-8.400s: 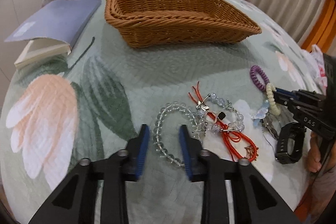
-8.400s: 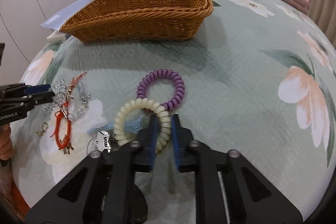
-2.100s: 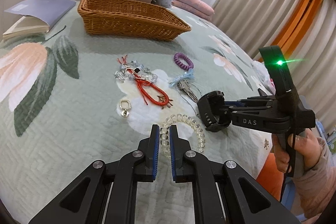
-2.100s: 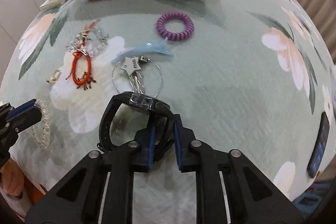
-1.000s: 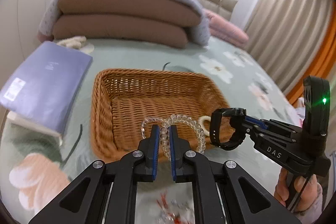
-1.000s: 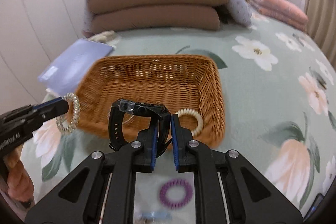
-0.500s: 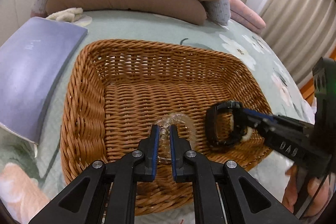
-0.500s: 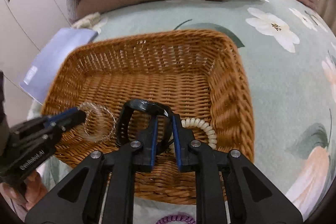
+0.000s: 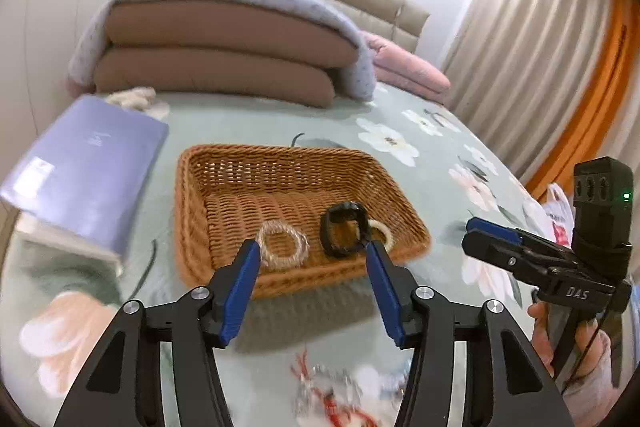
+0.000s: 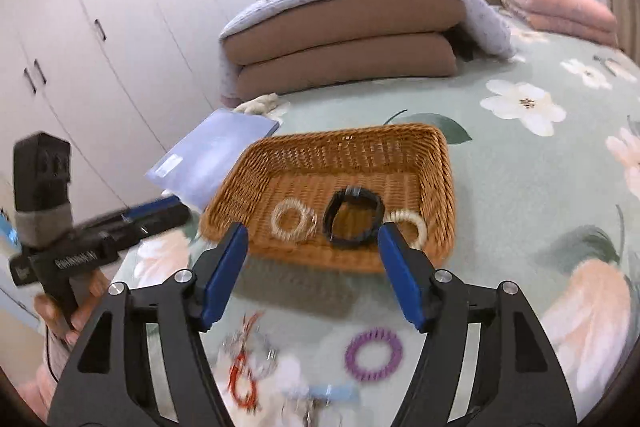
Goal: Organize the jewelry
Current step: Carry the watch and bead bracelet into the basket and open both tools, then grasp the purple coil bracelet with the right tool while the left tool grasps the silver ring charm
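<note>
Left gripper (image 9: 311, 255): held above the bed, near side of the basket; blue-padded fingers (image 9: 240, 283) spread wide apart, nothing between them. Seen from the right wrist view at far left (image 10: 160, 211), a hand gripping its handle.

Right gripper (image 10: 312, 239): also above the bed before the basket; fingers (image 10: 400, 275) wide apart and empty. In the left wrist view it sits at the right edge (image 9: 492, 235), green light lit on its housing, a hand below.

Wicker basket (image 9: 192, 211): brown, rectangular, resting on the green floral bedspread (image 9: 432, 155). Holds three pieces along its near end.

Clear bead bracelet (image 9: 282, 247): lies flat on the basket floor, left of the other two.

Black watch (image 9: 344, 233): in the basket, middle position, band looped and standing partly on edge; just beside the bead bracelet, touching or overlapping the cream piece.

Cream coil hair tie (image 10: 408, 225): in the basket's near right corner, partly hidden behind the watch.

Purple coil hair tie (image 10: 374, 353): on the bedspread outside the basket, nearer the camera.

Red cord and silver chain pieces (image 10: 248, 363): tangled together on the bedspread, blurred, left of the purple tie.

Light blue clip (image 10: 336, 393): on the bedspread at bottom edge; blurred.

Blue book (image 9: 88, 167): left of the basket on the bed.

Folded brown bedding (image 9: 224, 59): stacked behind the basket under a pale quilt.
</note>
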The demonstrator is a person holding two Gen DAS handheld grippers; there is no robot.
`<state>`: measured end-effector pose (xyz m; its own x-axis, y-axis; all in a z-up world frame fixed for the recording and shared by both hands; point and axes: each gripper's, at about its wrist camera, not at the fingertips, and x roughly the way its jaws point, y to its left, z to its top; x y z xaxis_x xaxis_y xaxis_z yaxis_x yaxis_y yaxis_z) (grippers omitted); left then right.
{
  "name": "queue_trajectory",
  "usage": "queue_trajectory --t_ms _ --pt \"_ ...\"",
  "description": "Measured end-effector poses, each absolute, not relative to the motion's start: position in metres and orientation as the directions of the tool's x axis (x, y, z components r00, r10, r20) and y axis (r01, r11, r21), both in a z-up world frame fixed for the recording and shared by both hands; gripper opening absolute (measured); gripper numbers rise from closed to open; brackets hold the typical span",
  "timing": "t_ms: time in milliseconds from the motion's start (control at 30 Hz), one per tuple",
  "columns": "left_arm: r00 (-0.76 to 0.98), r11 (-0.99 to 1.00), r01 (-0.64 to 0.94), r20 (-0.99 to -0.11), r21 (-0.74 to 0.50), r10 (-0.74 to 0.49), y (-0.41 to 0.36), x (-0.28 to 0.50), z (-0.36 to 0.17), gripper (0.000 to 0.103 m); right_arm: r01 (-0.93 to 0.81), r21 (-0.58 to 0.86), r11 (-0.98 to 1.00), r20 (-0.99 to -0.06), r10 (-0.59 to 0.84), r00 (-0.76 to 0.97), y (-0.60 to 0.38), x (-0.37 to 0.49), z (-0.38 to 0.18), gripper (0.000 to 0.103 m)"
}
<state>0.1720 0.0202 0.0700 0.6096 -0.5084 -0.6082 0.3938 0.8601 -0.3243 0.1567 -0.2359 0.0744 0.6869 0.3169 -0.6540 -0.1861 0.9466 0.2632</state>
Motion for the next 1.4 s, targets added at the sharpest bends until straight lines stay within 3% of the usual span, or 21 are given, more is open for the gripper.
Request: queue_trajectory --t_ms 67,100,200,300,633,833,900,967,1033,1200,1333,1400 --pt "0.628 0.862 0.408 -0.593 -0.301 -0.504 0.027 0.147 0.077 0.058 -0.164 0.215 0.963 -0.692 0.268 0.67 -0.233 0.134 0.078 0.09" --pt "0.633 0.861 0.415 -0.587 -0.294 -0.505 0.031 0.134 0.08 0.06 -0.138 0.178 0.974 -0.711 0.224 0.667 -0.232 0.125 0.078 0.093" --pt "0.637 0.856 0.429 -0.575 -0.29 -0.514 0.046 0.101 0.082 0.072 -0.05 0.07 0.996 -0.705 0.085 0.704 -0.235 0.091 0.081 0.093" --pt "0.631 0.853 0.428 -0.577 -0.299 -0.519 0.059 0.077 0.078 0.074 -0.006 -0.003 1.0 -0.727 0.002 0.687 -0.236 0.073 0.076 0.093" --pt "0.543 0.87 0.409 -0.693 -0.276 -0.475 0.071 0.041 0.026 0.074 0.035 0.026 0.999 -0.781 -0.002 0.624 -0.265 0.05 0.063 0.093" --pt "0.483 0.862 0.449 -0.748 -0.235 -0.455 0.051 0.032 -0.003 0.074 0.047 0.073 0.996 -0.874 0.041 0.485 -0.275 0.079 0.03 0.093" --pt "0.455 0.857 0.455 -0.764 -0.242 -0.457 0.044 0.033 -0.013 0.074 0.058 0.108 0.992 -0.888 0.07 0.454 -0.28 0.091 0.016 0.088" --pt "0.441 0.854 0.462 -0.774 -0.239 -0.455 0.039 0.034 -0.019 0.074 0.06 0.135 0.989 -0.898 0.096 0.428 -0.281 0.104 0.003 0.07" --pt "0.424 0.854 0.466 -0.789 -0.231 -0.444 0.033 0.037 -0.027 0.074 0.066 0.135 0.989 -0.91 0.097 0.402 -0.28 0.118 -0.01 0.06" --pt "0.409 0.853 0.478 -0.807 -0.209 -0.427 0.022 0.037 -0.039 0.073 0.046 0.131 0.99 -0.921 0.104 0.375 -0.267 0.147 -0.032 0.057" --pt "0.403 0.857 0.482 -0.823 -0.181 -0.4 0.017 0.037 -0.047 0.051 0.031 0.082 0.996 -0.922 0.064 0.381 -0.257 0.161 -0.04 0.045" --pt "0.406 0.86 0.482 -0.827 -0.167 -0.388 0.014 0.038 -0.05 0.05 0.023 0.069 0.997 -0.923 0.055 0.382 -0.254 0.166 -0.045 0.038"
